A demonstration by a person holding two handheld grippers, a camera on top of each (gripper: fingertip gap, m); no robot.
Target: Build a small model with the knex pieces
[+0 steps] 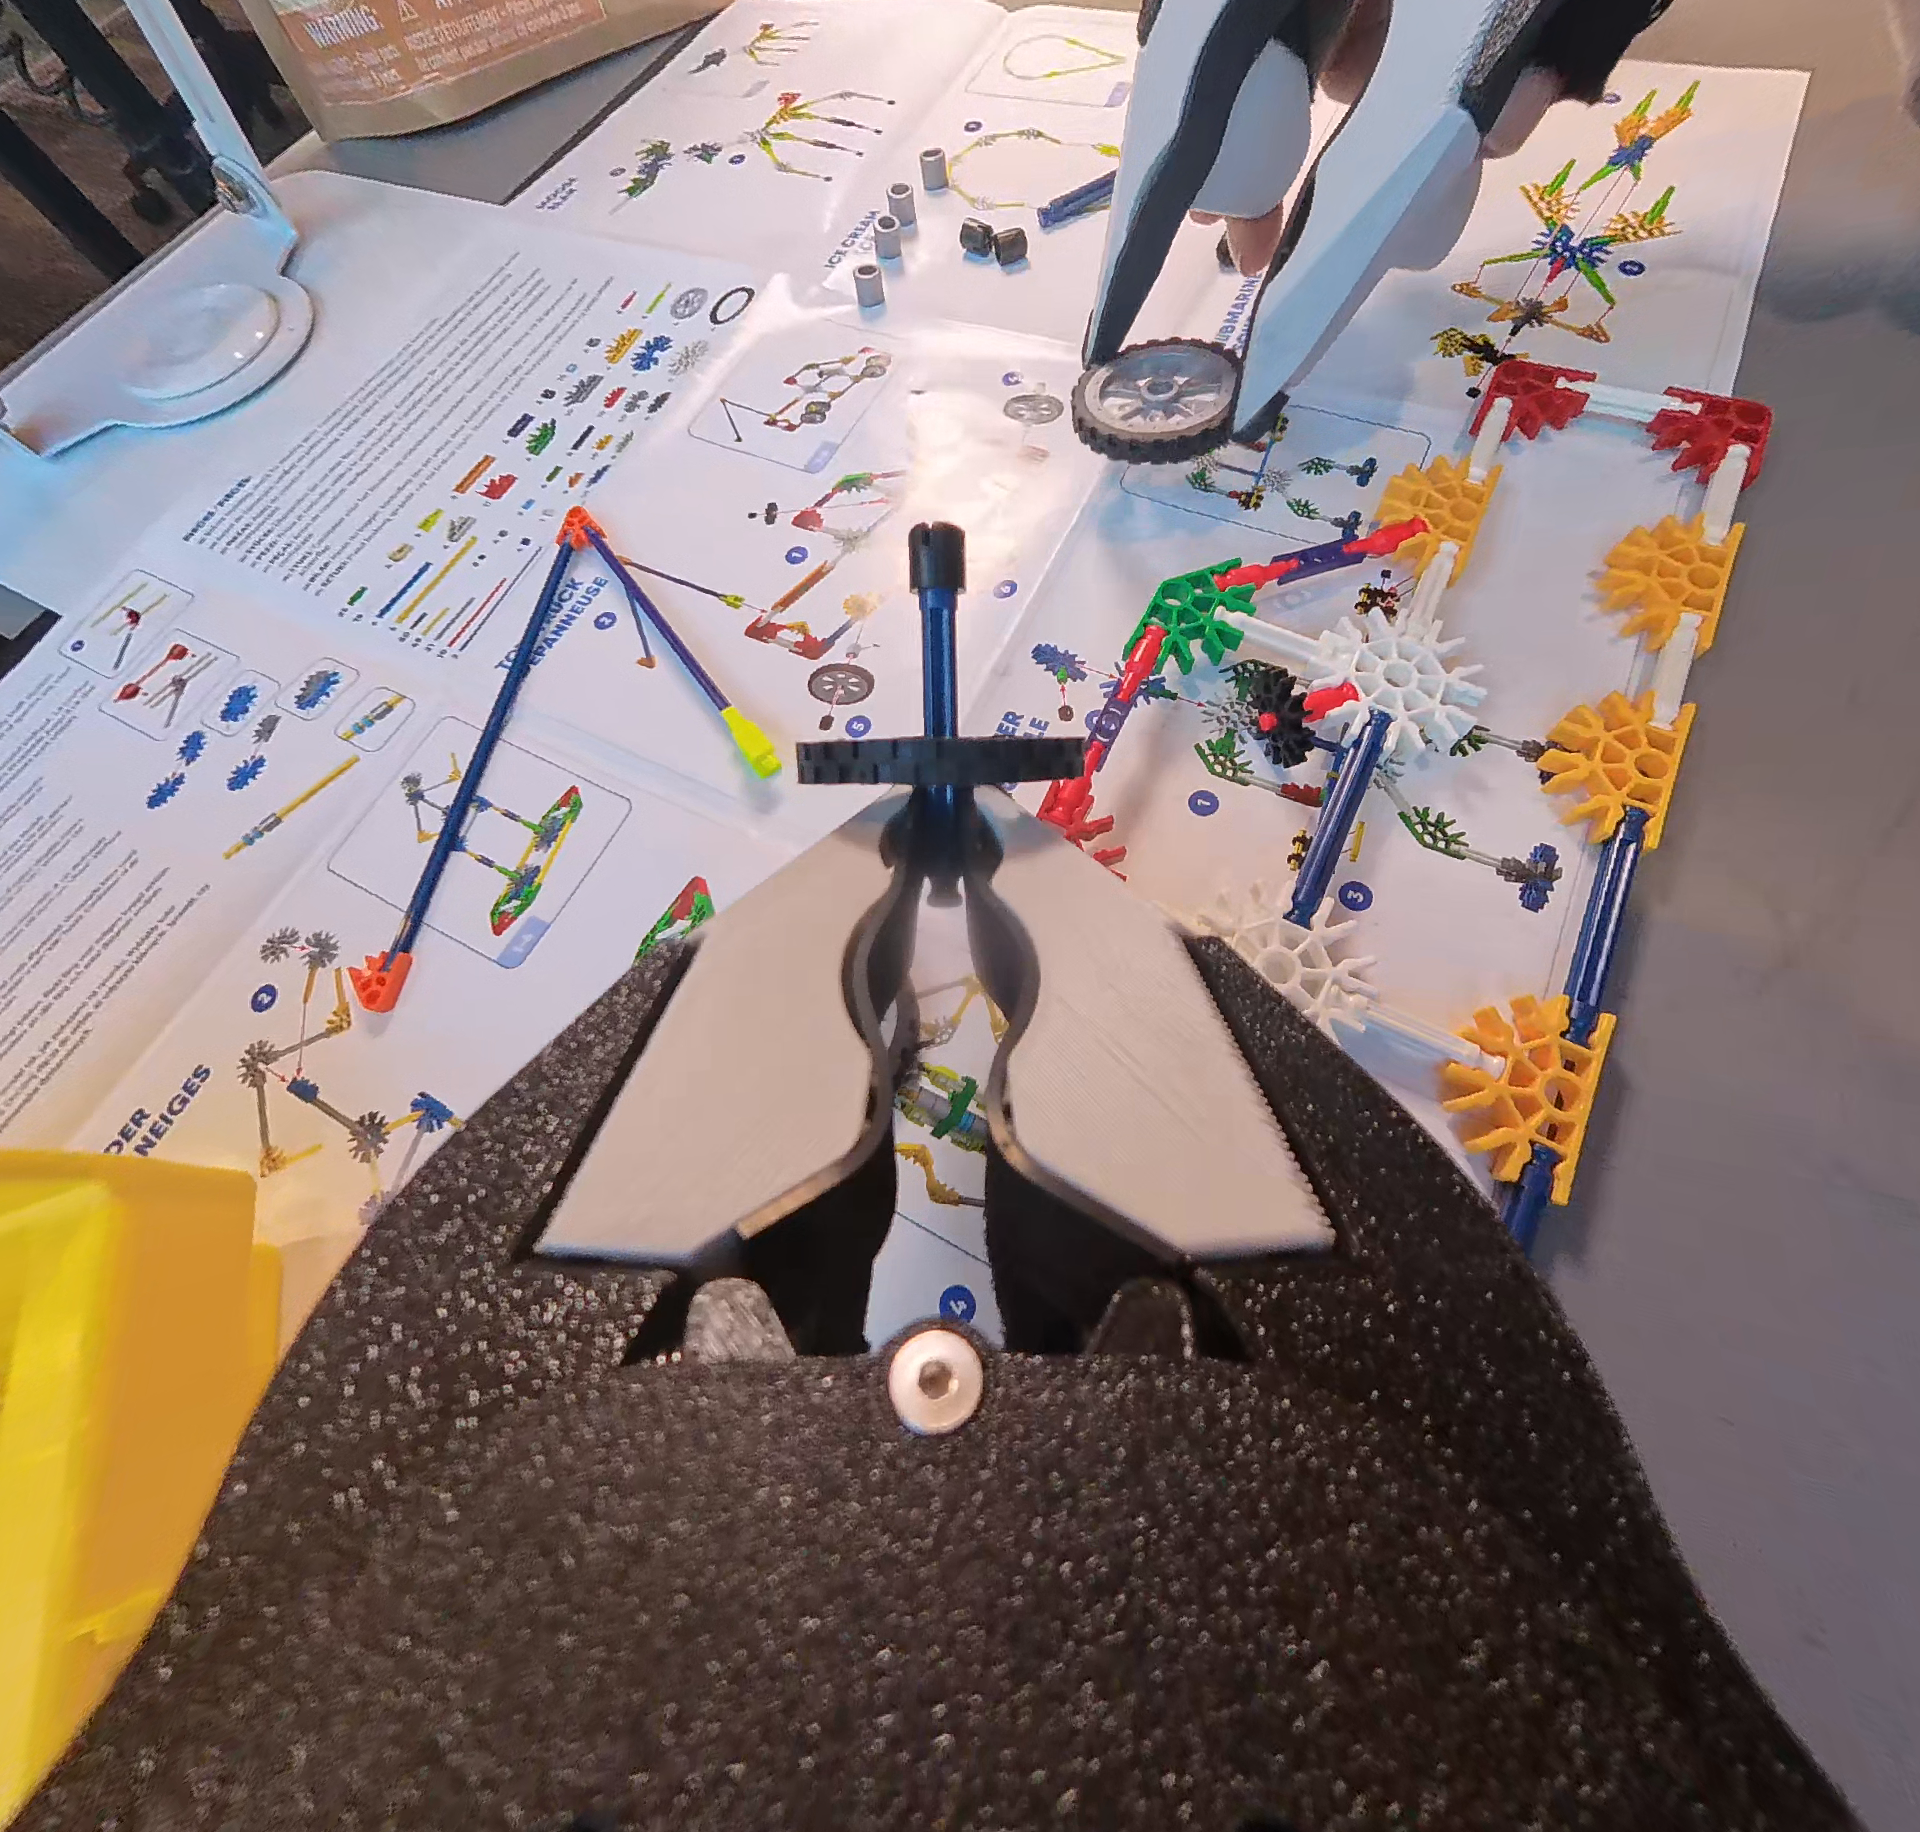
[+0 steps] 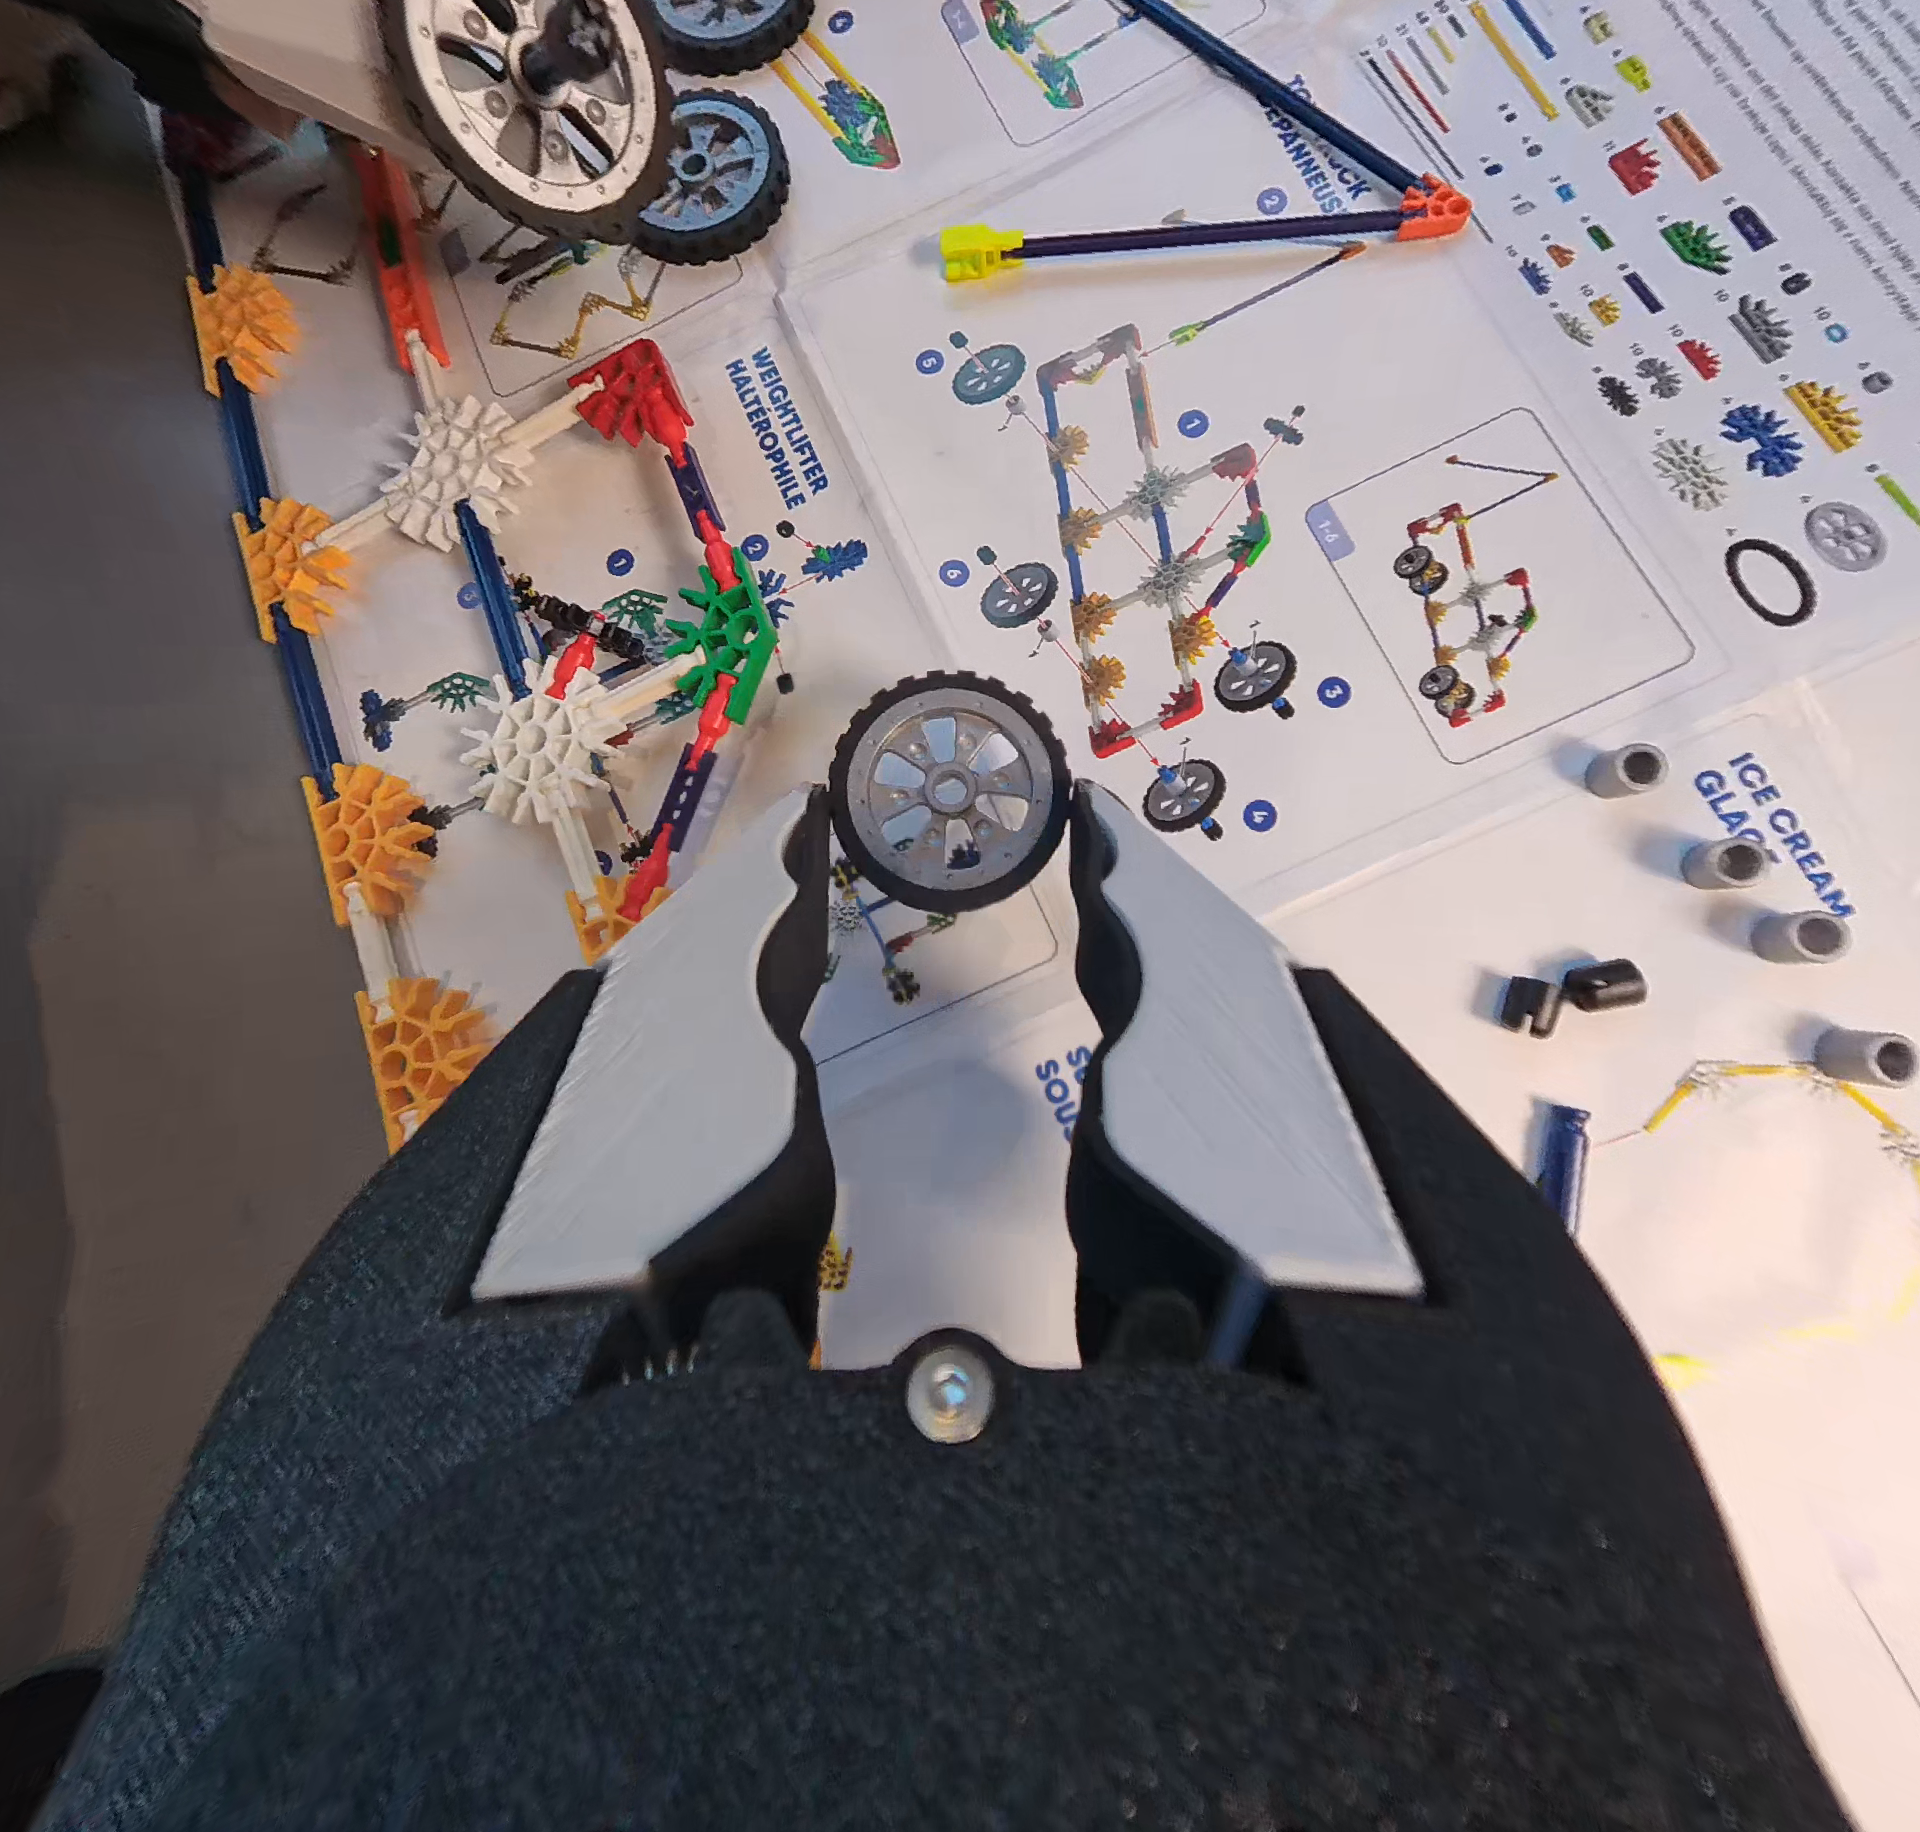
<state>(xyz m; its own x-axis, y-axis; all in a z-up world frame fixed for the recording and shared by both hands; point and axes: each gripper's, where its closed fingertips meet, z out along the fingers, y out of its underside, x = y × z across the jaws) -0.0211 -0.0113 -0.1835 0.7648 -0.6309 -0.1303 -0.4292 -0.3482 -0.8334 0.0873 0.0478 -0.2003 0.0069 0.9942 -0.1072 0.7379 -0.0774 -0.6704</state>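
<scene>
My left gripper (image 1: 940, 837) is shut on the lower end of a blue rod (image 1: 938, 660), held above the instruction sheet (image 1: 416, 494). A black-tyred wheel (image 1: 935, 759) sits on the rod, seen edge-on, with a black cap (image 1: 936, 556) on the rod's tip. That wheel shows large in the right wrist view (image 2: 520, 68). My right gripper (image 2: 951, 806) is closed on a silver-hubbed wheel (image 2: 951, 795), with a fingertip on each side of its tyre, low over the sheet (image 2: 1403, 899). It also shows in the left wrist view (image 1: 1179, 385), holding that wheel (image 1: 1158, 400).
A rod-and-connector frame (image 1: 1403, 681) with yellow, white, red and green connectors lies at the sheet's edge (image 2: 540, 733). Two more wheels (image 2: 717, 172) lie near it. Grey spacers (image 1: 894, 224), small black pieces (image 1: 992, 239), blue rods with orange connectors (image 1: 478, 743), a yellow bin (image 1: 104, 1419) and a white stand (image 1: 187, 328) are around. Tip to tip, the grippers are about 12 cm apart.
</scene>
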